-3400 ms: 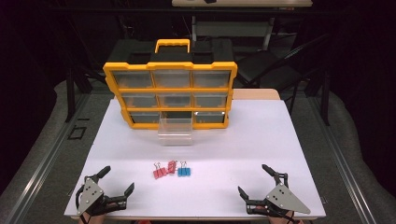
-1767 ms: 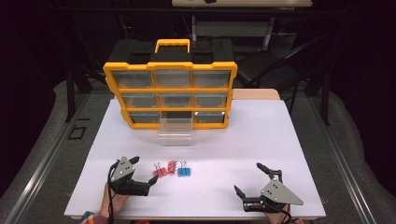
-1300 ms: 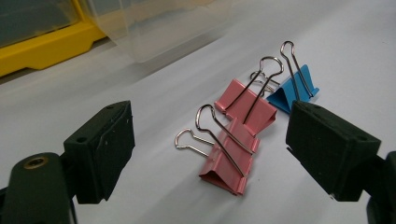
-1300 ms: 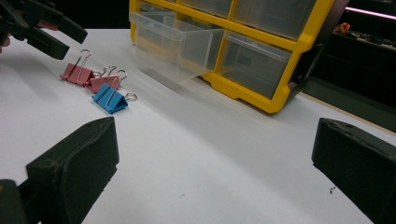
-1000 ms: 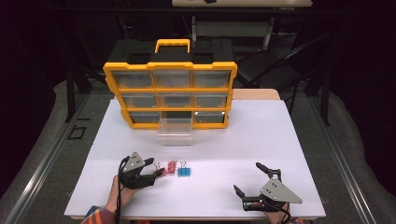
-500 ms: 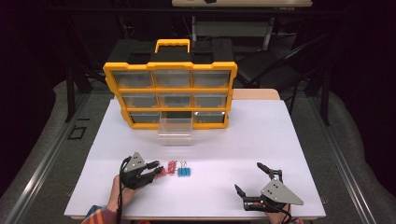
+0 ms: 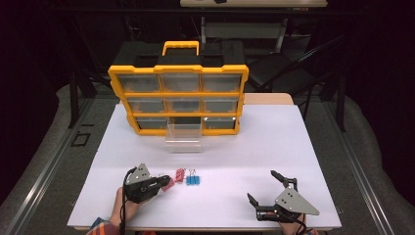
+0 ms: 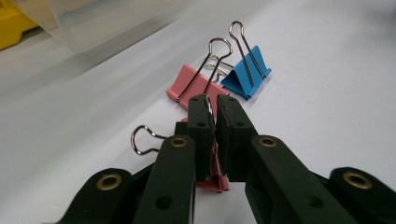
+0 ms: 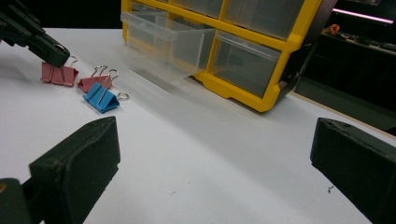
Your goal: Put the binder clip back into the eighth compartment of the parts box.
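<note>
Left tool (image 8: 212, 135) is clamping a pink binder clip (image 8: 212, 179) on the surface, just beside the blue clip (image 8: 246, 79) — grasp step, apparently. Next: lifting toward the pulled-out clear drawer (image 7: 184, 138), probably. Right tool (image 7: 268, 195) is resting spread, empty — clip body mostly hidden by jaws.

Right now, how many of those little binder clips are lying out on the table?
3. One pink clip is pinched in the left gripper, a second pink clip lies just beyond it, and a blue clip sits beside that one. Others may be hidden in the yellow organizer's drawers.
</note>
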`<state>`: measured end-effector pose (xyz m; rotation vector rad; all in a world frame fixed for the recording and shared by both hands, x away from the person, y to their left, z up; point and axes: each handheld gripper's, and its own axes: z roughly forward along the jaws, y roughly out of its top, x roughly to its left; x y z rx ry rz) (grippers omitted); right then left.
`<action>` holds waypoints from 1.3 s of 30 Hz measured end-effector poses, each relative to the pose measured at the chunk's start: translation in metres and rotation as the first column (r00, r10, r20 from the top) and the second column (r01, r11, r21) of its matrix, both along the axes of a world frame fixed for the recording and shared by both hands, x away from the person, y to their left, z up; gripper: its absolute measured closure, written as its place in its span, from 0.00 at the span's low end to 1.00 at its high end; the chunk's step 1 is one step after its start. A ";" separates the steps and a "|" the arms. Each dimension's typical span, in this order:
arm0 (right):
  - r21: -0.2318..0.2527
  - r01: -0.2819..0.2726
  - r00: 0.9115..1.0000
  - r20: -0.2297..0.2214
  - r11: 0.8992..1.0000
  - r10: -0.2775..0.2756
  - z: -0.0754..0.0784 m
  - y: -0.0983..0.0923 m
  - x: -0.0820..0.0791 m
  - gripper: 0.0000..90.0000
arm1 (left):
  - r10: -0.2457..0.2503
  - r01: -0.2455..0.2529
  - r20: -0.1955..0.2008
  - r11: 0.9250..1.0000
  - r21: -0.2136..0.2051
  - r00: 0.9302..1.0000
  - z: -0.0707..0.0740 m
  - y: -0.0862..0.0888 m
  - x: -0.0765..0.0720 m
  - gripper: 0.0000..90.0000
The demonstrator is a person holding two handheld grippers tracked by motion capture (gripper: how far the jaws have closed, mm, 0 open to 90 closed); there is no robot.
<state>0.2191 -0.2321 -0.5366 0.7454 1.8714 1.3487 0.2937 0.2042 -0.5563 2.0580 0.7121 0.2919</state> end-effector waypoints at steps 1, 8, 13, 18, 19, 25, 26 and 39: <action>0.000 -0.002 1.000 -0.005 1.000 0.002 -0.001 0.000 0.001 0.01 | -0.002 0.002 0.000 1.000 -0.002 1.000 0.000 0.000 0.000 0.95; 0.002 -0.002 1.000 0.003 1.000 0.002 0.000 -0.001 -0.001 0.01 | 0.003 -0.003 0.025 1.000 0.010 1.000 0.001 -0.001 -0.004 0.98; -0.005 -0.003 1.000 -0.014 1.000 0.003 -0.001 0.000 0.001 0.01 | 0.011 -0.011 0.037 1.000 -0.002 0.999 0.004 0.001 -0.005 0.98; -0.007 -0.002 1.000 -0.018 1.000 0.001 -0.002 -0.001 0.001 0.01 | 0.023 -0.023 0.054 1.000 -0.007 0.998 0.006 0.003 -0.006 0.98; -0.007 -0.003 1.000 -0.015 1.000 0.003 -0.001 0.000 0.000 0.01 | 0.024 -0.024 0.065 1.000 0.001 0.998 0.007 0.004 -0.006 0.98; -0.013 -0.005 1.000 -0.025 1.000 0.004 -0.003 0.001 0.003 0.01 | 0.045 -0.047 0.096 0.999 0.020 0.994 0.010 0.006 -0.006 0.98; -0.013 -0.005 1.000 -0.026 1.000 0.004 -0.003 0.001 0.003 0.01 | 0.044 -0.047 0.103 0.999 0.028 0.994 0.011 0.006 -0.006 0.98; -0.013 -0.007 0.999 -0.041 1.000 0.006 -0.003 0.000 0.003 0.01 | 0.060 -0.065 0.126 0.997 0.039 0.990 0.014 0.010 -0.002 0.98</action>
